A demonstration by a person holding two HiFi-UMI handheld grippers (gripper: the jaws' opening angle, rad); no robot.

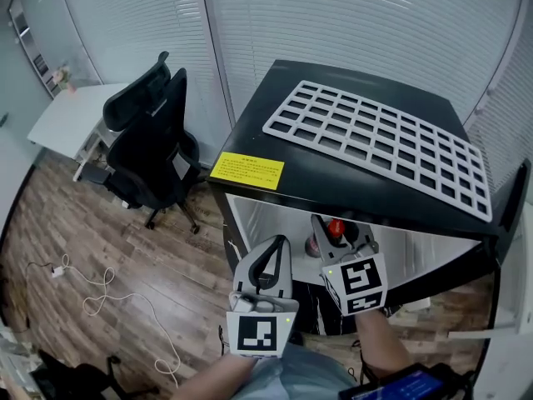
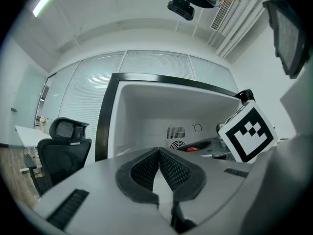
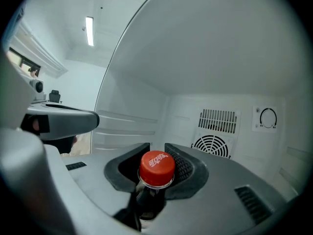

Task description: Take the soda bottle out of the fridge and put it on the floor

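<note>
Dark soda bottle with red cap, within the white-lined black fridge, is pinched, seemingly below the cap, by the right gripper, the left gripper being pressed together, empty; slippage is risked from so narrow a hold.

An office: black swivel chair, white desk, slatted blinds along the walls, wood-look floor.

Unblocked fridge opening, chair well left
</note>
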